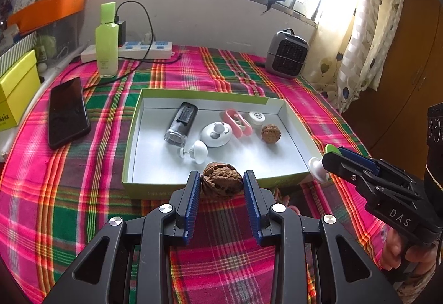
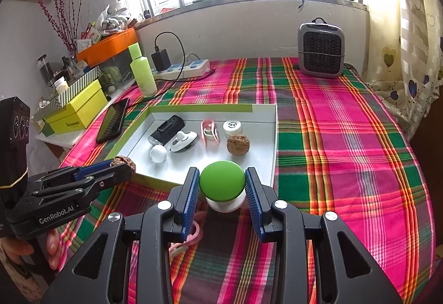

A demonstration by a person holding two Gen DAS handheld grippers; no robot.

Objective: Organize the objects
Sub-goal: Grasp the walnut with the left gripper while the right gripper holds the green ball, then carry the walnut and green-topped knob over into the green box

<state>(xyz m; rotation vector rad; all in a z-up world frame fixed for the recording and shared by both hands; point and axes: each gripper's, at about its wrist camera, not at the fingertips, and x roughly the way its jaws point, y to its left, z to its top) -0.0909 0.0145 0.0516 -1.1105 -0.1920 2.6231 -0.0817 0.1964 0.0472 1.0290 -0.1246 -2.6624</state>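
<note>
Walnut [image 1: 222, 178] sits clamped between the jaws of the left gripper [image 1: 221, 182], held over the near edge of the bench, just before the tray [image 1: 210, 94]. Beside it, the right gripper [image 2: 222, 185] has its jaws closed on a green-capped knob [image 2: 222, 180]. Both seem to be in the carrying step. Next, each one needs to pass over the tray's near wall and release on free floor, away from the second walnut [image 1: 271, 133].

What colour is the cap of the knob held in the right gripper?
Bright green, on a white base. The knob in the right gripper shows best in the right wrist view.
</note>
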